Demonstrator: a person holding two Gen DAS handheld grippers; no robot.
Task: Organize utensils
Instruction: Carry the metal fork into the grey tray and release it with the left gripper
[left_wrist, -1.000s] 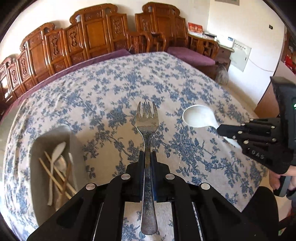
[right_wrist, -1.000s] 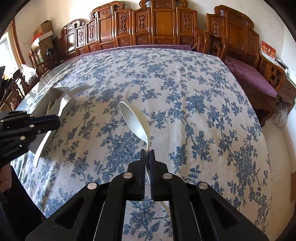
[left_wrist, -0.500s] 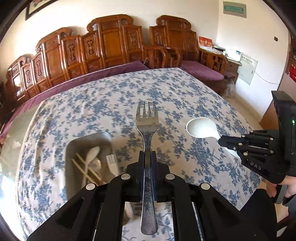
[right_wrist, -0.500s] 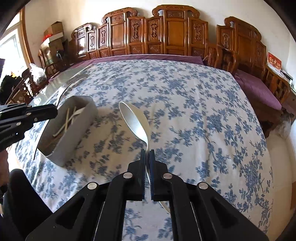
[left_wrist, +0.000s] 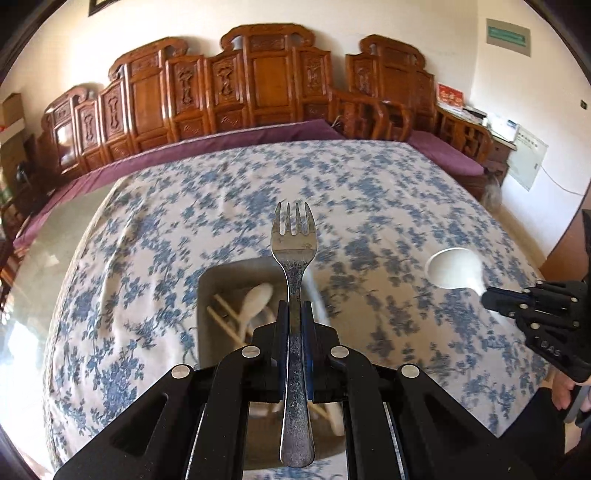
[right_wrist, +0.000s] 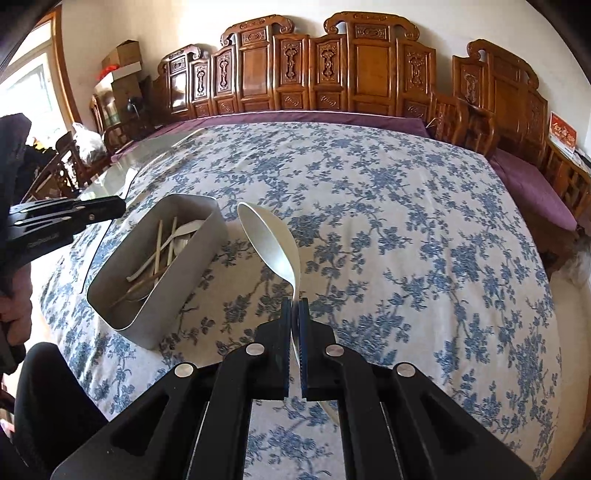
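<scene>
My left gripper (left_wrist: 294, 303) is shut on the handle of a metal fork (left_wrist: 294, 236), tines pointing away, held above a grey rectangular utensil box (left_wrist: 207, 295) that sits on the table. The box (right_wrist: 177, 273) holds chopsticks (right_wrist: 159, 243) and a pale spoon (left_wrist: 255, 301). My right gripper (right_wrist: 294, 301) is shut on the handle of a white spoon (right_wrist: 271, 243), its bowl up, just right of the box. The right gripper (left_wrist: 491, 293) with its white spoon (left_wrist: 456, 267) shows at the right edge of the left wrist view; the left gripper (right_wrist: 120, 210) shows at the left of the right wrist view.
The table wears a white cloth with blue flowers (right_wrist: 388, 206); bare glass tabletop (left_wrist: 37, 258) lies to the left. Carved wooden chairs (right_wrist: 332, 70) with purple cushions line the far side and right. A person's hand (left_wrist: 561, 387) and dark-clothed legs (right_wrist: 48, 391) are near the front edge.
The left gripper with the fork has moved left until the box lies right under it. The right gripper with the spoon has also shifted toward the box, which now shows beside the spoon.
</scene>
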